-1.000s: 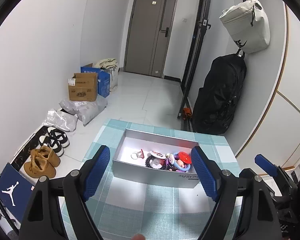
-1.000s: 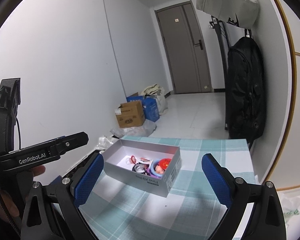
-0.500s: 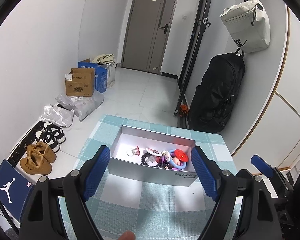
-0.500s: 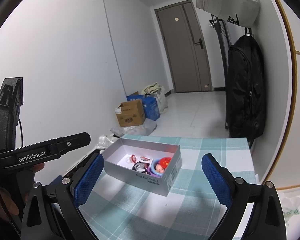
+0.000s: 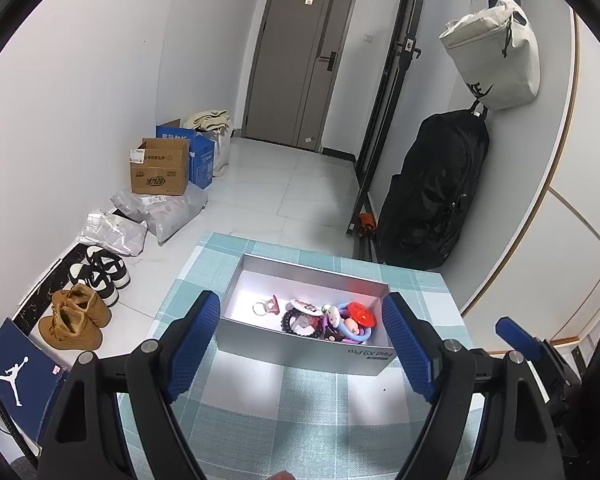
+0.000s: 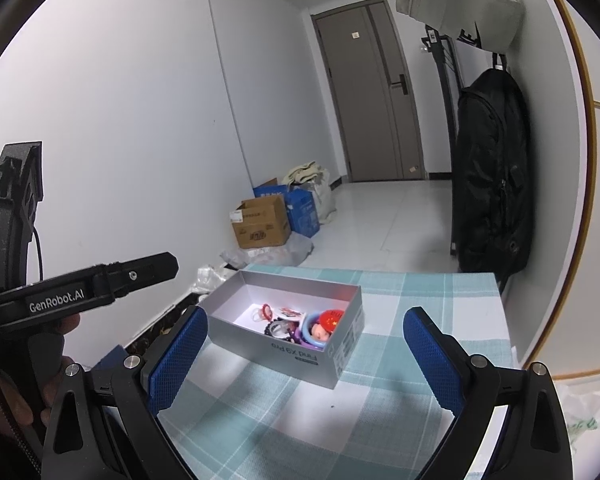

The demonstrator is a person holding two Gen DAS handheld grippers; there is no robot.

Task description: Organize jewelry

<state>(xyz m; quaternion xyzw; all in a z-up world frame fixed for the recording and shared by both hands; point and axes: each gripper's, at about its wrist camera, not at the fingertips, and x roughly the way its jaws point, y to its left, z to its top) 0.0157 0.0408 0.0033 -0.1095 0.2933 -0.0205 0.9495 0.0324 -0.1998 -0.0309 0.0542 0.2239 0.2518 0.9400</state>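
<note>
Jewelry (image 5: 324,318) lies heaped in a grey box (image 5: 300,346) on the checked tablecloth (image 5: 300,420); the box sits toward the far end of the table, well clear of both grippers; its long axis runs left to right across the left wrist view, and slants from near right to far left in the right wrist view, with the printed side wall facing the person. The left gripper (image 5: 302,344) hovers short of the box with its blue pads spread wide and nothing between them; the right gripper (image 6: 306,360) hangs the same way, jaws apart and empty. The pieces crowd the right half of the box, leaving the left half bare; I would judge that the next reach ought to come down from above, over the near wall, and take one loose outer piece first, such as the small ring (image 5: 260,307) lying apart at the left of the heap; the dark bead bracelet (image 5: 296,322) and the red disc (image 5: 360,314) look tangled among neighbours, so a pinch there may drag several at once.
</note>
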